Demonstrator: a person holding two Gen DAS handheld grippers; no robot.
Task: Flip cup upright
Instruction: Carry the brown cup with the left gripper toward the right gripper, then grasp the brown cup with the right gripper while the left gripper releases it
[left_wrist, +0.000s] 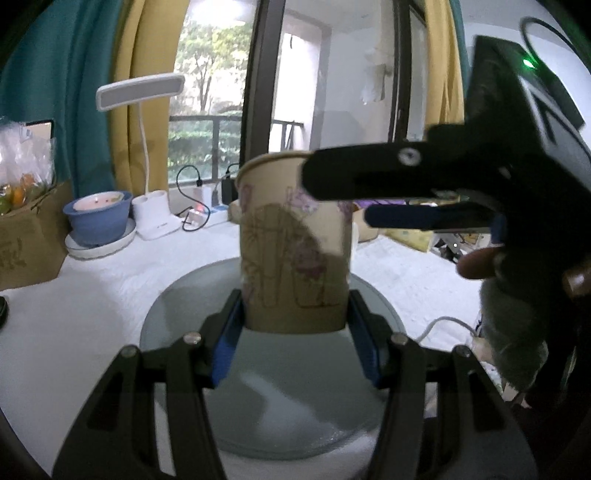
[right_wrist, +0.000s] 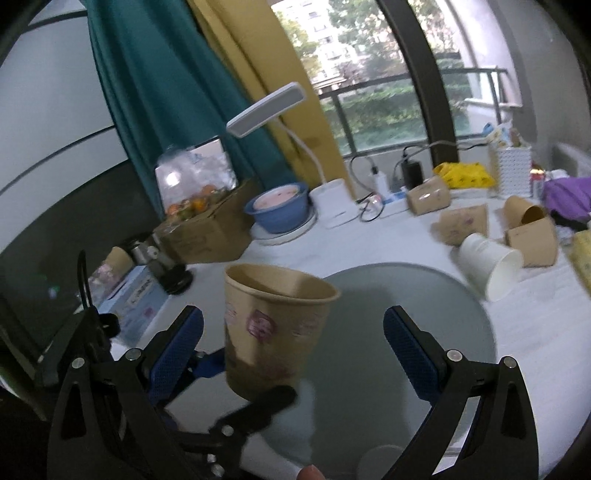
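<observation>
Cup (left_wrist: 293, 240) upright, pinched low by left gripper (left_wrist: 295, 325); right gripper (right_wrist: 291, 343) fingers wide apart, holding nothing. Thin paper may crumple or tip toward 12 o'clock.

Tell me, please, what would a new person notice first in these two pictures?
First, the brown paper cup, mouth up, clamped between the blue pads of the left gripper above the round grey plate. Next, the right gripper, jaws wide open around nothing, beside the cup. Behind, several other paper cups lie tipped over on the white table.
</observation>
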